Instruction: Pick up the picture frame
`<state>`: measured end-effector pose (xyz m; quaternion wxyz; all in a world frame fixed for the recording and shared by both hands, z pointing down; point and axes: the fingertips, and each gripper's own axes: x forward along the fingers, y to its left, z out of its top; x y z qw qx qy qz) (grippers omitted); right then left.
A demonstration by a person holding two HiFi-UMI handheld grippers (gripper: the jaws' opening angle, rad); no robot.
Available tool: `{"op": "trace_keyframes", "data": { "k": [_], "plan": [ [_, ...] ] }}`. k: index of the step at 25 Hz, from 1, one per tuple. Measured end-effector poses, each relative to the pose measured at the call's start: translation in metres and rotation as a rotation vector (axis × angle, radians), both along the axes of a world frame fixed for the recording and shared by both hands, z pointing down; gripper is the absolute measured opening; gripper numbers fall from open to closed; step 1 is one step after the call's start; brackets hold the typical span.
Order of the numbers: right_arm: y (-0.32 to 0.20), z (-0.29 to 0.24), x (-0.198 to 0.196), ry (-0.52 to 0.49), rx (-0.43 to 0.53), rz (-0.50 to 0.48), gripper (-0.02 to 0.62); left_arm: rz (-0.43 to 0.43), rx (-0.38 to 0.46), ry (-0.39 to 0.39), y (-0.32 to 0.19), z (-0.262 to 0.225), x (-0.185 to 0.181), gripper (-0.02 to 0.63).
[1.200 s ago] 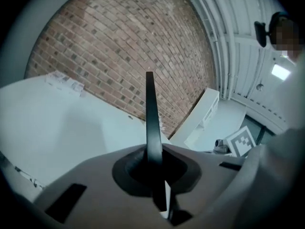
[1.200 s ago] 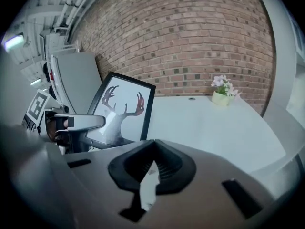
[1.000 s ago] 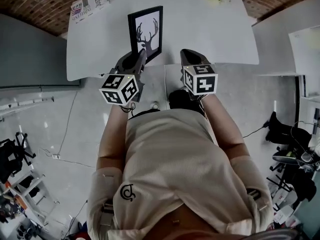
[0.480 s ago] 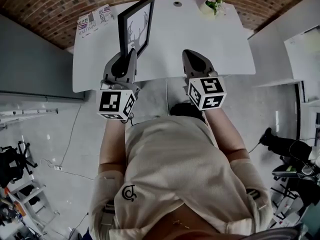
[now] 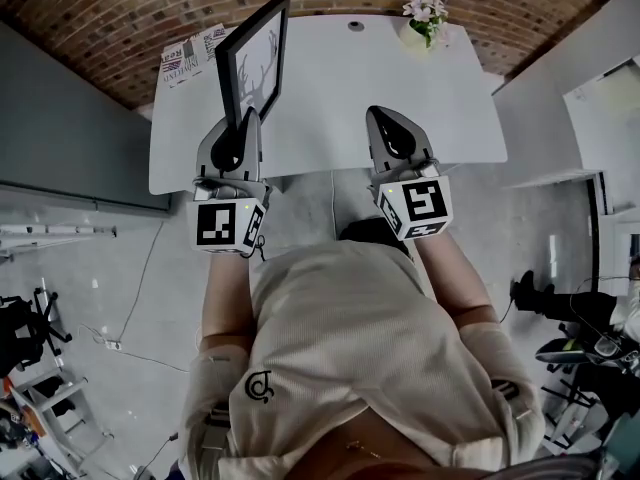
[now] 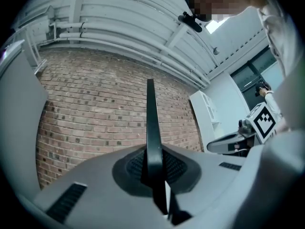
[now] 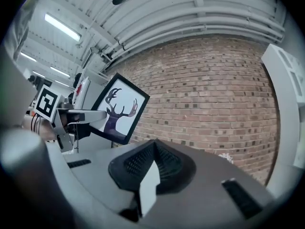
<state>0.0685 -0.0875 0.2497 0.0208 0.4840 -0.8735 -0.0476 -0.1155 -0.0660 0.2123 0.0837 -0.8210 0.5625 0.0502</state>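
Head view: picture frame point(image 5: 252, 68), upright, held clear above the near-left of the white table point(image 5: 400, 98); left gripper point(image 5: 246, 118) clamped on its lower edge; right gripper point(image 5: 388, 118) well apart from it. Container: one vase point(image 5: 416, 36), far right on the table, holding flowers point(image 5: 426, 8). Left gripper view: frame seen edge-on between the pads, bite narrow. Right gripper view: jaws together, nothing between. Risk, judged: with a one-edge hold, the frame may pivot or slip if tilted, with no second support.
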Motion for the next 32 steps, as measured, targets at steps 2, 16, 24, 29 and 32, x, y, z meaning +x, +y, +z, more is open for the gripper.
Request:
{"op": "trace_keyframes", "data": {
  "k": [2, 16, 24, 29, 32],
  "plan": [
    [0.003, -0.001, -0.001, -0.008, 0.012, -0.005, 0.006, -0.002, 0.005, 0.001, 0.003, 0.0, -0.003, 0.028],
    [0.006, 0.005, -0.01, -0.008, 0.006, -0.016, 0.005, 0.01, -0.005, -0.002, 0.005, 0.006, -0.01, 0.028],
    [0.003, 0.006, -0.013, -0.029, 0.008, -0.01, 0.005, 0.02, -0.016, 0.01, 0.003, 0.011, -0.011, 0.028],
    [-0.001, 0.007, -0.017, -0.035, 0.009, -0.017, 0.005, 0.017, -0.021, 0.02, 0.0, 0.013, -0.014, 0.028],
    [-0.003, 0.009, -0.02, -0.051, -0.001, -0.011, 0.005, 0.017, -0.025, 0.029, 0.0, 0.015, -0.018, 0.028]
  ]
}}
